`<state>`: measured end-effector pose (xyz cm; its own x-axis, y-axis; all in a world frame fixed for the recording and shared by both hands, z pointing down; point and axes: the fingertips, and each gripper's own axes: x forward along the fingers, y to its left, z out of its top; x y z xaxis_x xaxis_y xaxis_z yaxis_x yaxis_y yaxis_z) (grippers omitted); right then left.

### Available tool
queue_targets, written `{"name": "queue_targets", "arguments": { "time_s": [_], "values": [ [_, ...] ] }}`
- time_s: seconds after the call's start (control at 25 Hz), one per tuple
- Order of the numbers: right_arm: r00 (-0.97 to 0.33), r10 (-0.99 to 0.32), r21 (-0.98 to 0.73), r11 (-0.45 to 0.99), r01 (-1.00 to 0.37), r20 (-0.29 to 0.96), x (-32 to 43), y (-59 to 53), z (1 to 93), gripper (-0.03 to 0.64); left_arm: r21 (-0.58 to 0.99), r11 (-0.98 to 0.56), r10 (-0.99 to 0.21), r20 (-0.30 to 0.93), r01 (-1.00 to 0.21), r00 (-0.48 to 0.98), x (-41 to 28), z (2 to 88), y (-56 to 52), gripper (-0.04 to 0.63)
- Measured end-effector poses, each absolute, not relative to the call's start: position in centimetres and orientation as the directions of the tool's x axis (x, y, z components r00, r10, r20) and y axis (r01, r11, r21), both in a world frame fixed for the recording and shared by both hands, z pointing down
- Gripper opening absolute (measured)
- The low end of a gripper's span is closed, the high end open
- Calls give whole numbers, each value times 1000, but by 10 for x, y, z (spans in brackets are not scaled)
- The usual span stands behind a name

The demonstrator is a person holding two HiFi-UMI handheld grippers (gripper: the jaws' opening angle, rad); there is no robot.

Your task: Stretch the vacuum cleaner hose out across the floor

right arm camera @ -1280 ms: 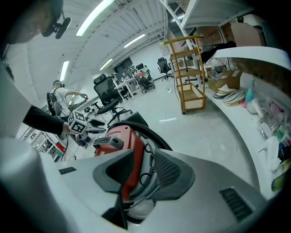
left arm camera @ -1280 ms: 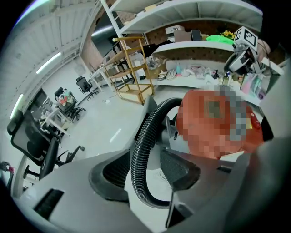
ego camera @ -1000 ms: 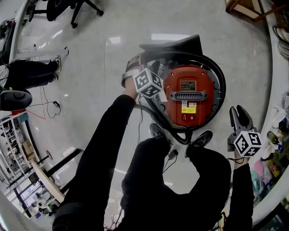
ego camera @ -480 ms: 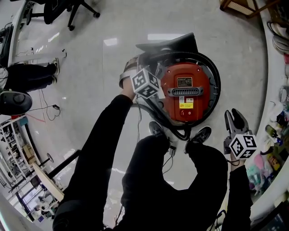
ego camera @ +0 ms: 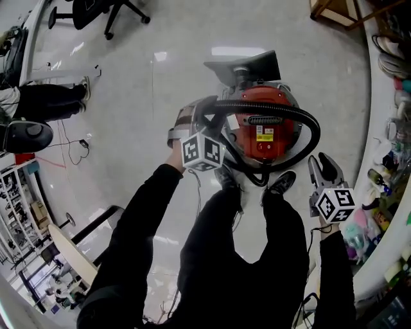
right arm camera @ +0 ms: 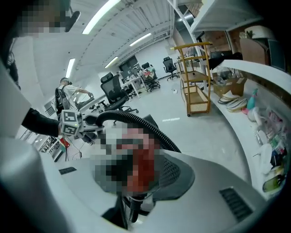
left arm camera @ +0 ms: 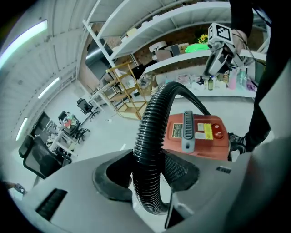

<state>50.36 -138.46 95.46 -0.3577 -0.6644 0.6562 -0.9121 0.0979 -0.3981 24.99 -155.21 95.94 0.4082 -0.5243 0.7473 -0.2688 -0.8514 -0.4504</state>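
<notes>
My left claw (left arm camera: 152, 177) is clamped on the black ribbed hose (left arm camera: 149, 127). The hose loops round the red vacuum cleaner (ego camera: 266, 132), which sits on the floor (ego camera: 141, 96) at my twelve o'clock. My right claw (ego camera: 323, 168), at the cleaner's four o'clock, hangs empty with its jaws slightly apart.

floor: office chair (ego camera: 90, 9) top left, loose cable (ego camera: 81, 143) | left edge: someone's dark-trousered legs (ego camera: 48, 103) | right: white counter (right arm camera: 254, 70), bottles (right arm camera: 253, 98) on it | back: wooden rack (left arm camera: 122, 91)
</notes>
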Motion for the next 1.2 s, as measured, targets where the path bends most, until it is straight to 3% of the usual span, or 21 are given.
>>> {"name": "queue_targets", "arguments": {
  "time_s": [0.16,0.32,0.44,0.68,0.96,1.0,1.04,1.08,1.2],
  "values": [
    [-357,-664,-334,168,-928,657,499,-1380,916,157,-435,-857,-515,738,-276,436,253,908,-1496,192],
    [-368,-612,-231,292,-928,700,487,-1359,890,298,-443,-852,-524,729,-279,441,249,862,-1452,192],
    [-383,-562,-208,350,-913,734,479,-1339,880,332,-446,-851,-525,730,-277,438,239,840,-1418,192],
    [-453,-409,-196,532,-824,792,419,-1283,860,333,-430,-864,-503,752,-261,425,210,810,-1353,192],
    [-322,-356,-7,661,-750,877,374,-1244,845,331,-418,-879,-476,756,-228,450,186,775,-1303,192],
    [-315,-360,11,673,-739,878,367,-1242,839,318,-417,-879,-476,753,-231,454,181,768,-1302,192],
    [-309,-367,28,683,-730,877,360,-1240,831,252,-415,-879,-477,750,-236,458,176,763,-1301,192],
    [-304,-372,42,689,-723,877,353,-1237,822,228,-414,-878,-479,746,-241,463,169,757,-1300,192],
    [-297,-388,65,695,-716,873,329,-1228,789,198,-413,-879,-477,731,-240,488,148,737,-1296,192]
  ]
}}
